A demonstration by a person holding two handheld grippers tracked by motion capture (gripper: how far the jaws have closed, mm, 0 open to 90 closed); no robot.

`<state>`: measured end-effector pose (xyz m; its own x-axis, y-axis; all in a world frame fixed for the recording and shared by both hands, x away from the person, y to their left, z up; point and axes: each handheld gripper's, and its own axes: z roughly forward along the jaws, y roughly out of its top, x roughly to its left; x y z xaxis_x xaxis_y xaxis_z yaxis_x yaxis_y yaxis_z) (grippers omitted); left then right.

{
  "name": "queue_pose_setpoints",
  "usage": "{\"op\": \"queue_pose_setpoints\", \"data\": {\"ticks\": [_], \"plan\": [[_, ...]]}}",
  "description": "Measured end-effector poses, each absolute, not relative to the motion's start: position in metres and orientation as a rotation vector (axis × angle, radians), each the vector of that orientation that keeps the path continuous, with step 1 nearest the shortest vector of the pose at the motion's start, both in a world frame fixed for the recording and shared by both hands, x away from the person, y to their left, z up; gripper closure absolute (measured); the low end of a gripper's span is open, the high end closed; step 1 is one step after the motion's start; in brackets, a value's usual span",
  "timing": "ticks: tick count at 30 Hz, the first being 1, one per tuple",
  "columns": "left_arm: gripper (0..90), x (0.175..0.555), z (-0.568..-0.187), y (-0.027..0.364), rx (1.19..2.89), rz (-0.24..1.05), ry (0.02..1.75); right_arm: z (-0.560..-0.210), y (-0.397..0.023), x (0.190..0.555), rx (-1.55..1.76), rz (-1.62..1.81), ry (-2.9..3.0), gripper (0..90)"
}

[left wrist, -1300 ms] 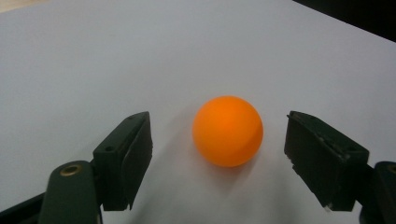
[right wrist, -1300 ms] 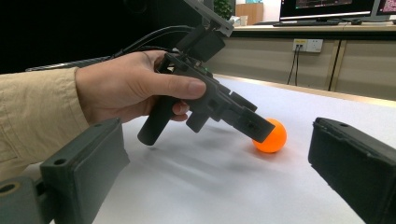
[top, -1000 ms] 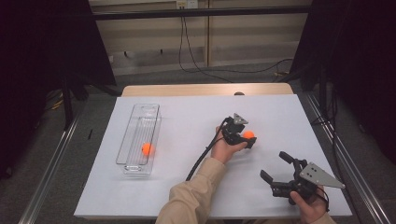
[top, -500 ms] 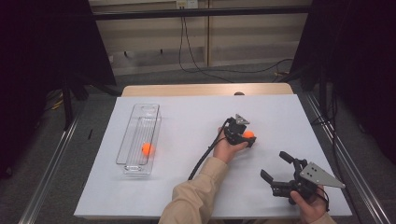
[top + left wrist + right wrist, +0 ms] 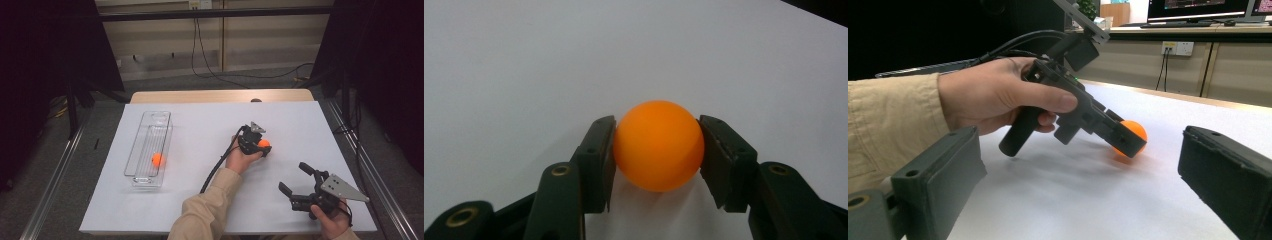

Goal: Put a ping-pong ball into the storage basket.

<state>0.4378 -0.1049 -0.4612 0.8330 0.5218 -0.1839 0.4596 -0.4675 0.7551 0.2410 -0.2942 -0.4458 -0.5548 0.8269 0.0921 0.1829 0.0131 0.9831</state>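
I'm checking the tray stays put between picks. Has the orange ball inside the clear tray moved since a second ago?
No. The ball in the tray sits at the same spot against the clear tray, near its front end.

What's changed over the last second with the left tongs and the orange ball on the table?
The left tongs have just been closing and now press both pads on the small orange plastic ball, which rests on the white table. The hands kept their places; the right tongs are open as before, and the second orange ball lies in the clear tray.
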Motion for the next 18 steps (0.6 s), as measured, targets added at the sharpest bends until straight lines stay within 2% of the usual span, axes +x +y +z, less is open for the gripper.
{"op": "queue_pose_setpoints", "data": {"ticks": [18], "plan": [[50.9, 0.431, -0.448, -0.079, 2.137, 0.029, 0.723, -0.446, -0.294, 0.241, 1.034, 1.579, 1.767, 3.1]]}}
